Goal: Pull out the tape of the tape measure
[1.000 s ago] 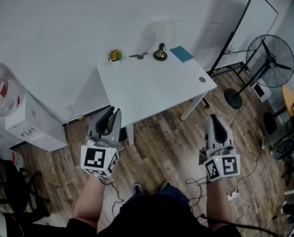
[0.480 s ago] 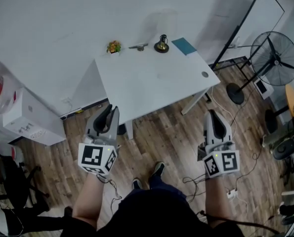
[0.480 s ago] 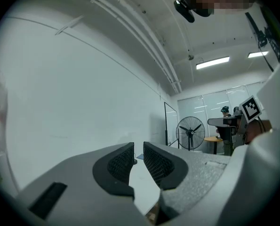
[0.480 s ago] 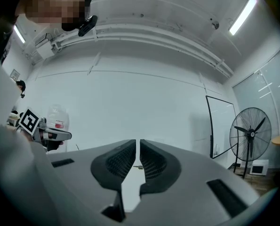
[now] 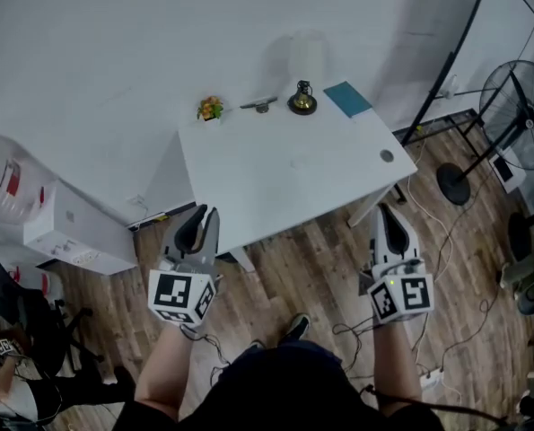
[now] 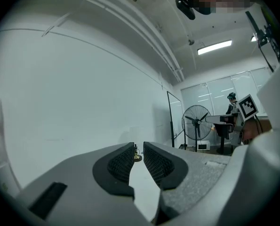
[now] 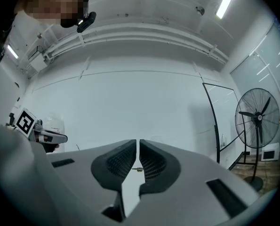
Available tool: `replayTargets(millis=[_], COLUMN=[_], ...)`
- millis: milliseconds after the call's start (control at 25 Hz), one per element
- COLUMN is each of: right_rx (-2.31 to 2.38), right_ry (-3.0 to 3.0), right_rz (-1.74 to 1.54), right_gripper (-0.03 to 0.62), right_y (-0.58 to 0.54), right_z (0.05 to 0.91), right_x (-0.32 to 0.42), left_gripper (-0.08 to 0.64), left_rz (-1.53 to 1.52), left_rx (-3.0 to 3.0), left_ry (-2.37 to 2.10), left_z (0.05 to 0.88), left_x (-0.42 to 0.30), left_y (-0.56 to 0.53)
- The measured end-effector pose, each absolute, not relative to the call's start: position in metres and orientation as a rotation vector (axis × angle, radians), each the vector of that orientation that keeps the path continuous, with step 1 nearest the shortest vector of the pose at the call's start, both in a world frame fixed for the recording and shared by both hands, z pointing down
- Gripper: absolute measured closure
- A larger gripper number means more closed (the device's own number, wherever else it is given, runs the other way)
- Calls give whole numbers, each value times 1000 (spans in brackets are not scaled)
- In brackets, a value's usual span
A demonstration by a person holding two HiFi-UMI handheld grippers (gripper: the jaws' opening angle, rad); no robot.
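A white table (image 5: 284, 169) stands ahead of me against the wall. On its far edge lies a small grey object (image 5: 259, 103) that may be the tape measure; it is too small to tell. My left gripper (image 5: 204, 212) hovers over the table's near left corner, jaws a narrow gap apart and empty (image 6: 138, 147). The right gripper (image 5: 388, 212) hangs above the floor by the table's right leg. Its jaws are closing to a thin slit with nothing between them (image 7: 138, 142). Both are far from the grey object.
Also on the far edge are a small plant (image 5: 210, 108), a black and gold bell-like ornament (image 5: 302, 100) and a teal book (image 5: 348, 98). A standing fan (image 5: 527, 124), cables and a power strip (image 5: 428, 380) are at the right. A white box (image 5: 74, 232) sits at the left.
The view has shifted: the table and fan have slid right and slightly lower in the frame. Both grippers keep about the same places in view, their jaws unchanged.
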State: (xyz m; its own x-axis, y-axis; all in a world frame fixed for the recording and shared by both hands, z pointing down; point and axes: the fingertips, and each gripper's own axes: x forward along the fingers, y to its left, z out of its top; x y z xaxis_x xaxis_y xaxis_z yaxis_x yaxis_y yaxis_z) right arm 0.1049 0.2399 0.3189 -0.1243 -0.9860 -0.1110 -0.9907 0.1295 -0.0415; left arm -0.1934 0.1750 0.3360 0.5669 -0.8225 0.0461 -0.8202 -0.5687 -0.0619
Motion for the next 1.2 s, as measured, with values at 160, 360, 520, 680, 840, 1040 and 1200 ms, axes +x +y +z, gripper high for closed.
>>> replayTargets(millis=[160, 360, 520, 680, 840, 1040, 1200], right_rx=[-1962, -1931, -1924, -1954, -2014, -2116, -2176], right_ry=[2279, 2291, 2302, 2296, 2299, 2303, 2322], right_rz=[26, -11, -14, -41, -53, -73, -116], right_gripper=[566, 566, 566, 563, 560, 550, 531], right_y=[213, 190, 171, 153, 126, 77, 30], right_z=[328, 335, 336, 348, 361, 377, 394], right_x=[144, 171, 186, 197, 207, 221, 215], left_gripper=[500, 500, 500, 500, 500, 500, 500], left_rz=[-165, -212, -243, -284, -320, -383, -490], left_rx=[-2726, -2728, -2733, -2756, -2797, -2887, -2941], left_ry=[1476, 1495, 1491, 1471, 1443, 1386, 1322], left_z=[342, 351, 358, 376, 405, 453, 493], left_x=[-161, -136, -121, -111, -101, -84, -78], left_y=[159, 147, 128, 103, 63, 4, -45])
